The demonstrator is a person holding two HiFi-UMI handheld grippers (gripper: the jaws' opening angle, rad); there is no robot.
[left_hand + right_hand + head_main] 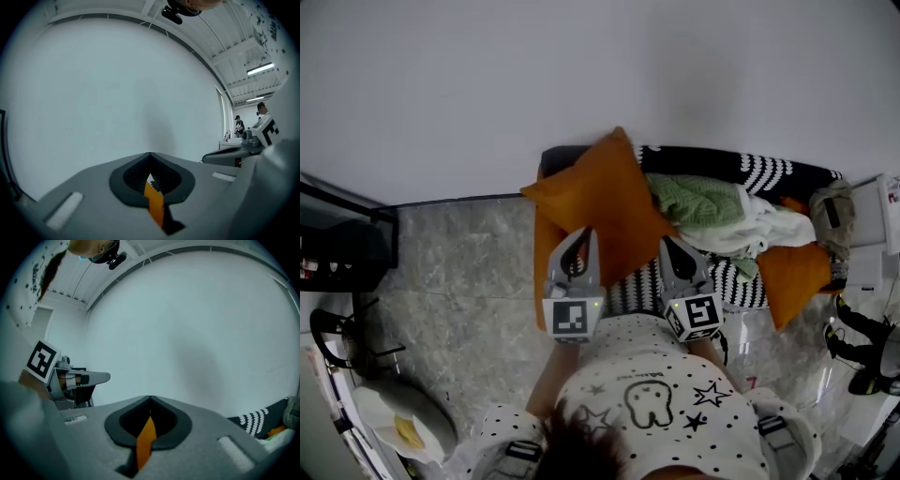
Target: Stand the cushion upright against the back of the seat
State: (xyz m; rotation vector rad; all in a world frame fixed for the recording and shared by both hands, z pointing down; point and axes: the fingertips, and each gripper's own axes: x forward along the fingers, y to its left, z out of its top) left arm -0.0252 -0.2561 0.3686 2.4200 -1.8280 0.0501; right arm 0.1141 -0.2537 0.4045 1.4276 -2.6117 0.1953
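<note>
An orange cushion hangs tilted like a diamond over the left end of the seat, its top corner near the seat's dark back. My left gripper is shut on the cushion's lower left edge, and my right gripper is shut on its lower right edge. In the left gripper view a strip of orange fabric is pinched between the closed jaws of the left gripper. The right gripper view shows the same: orange fabric nipped in the right gripper. Both look at a blank white wall.
A green knitted blanket and white cloth lie heaped on the striped seat. A second orange cushion leans at its right end beside a beige bag. Black equipment stands on the marble floor at left.
</note>
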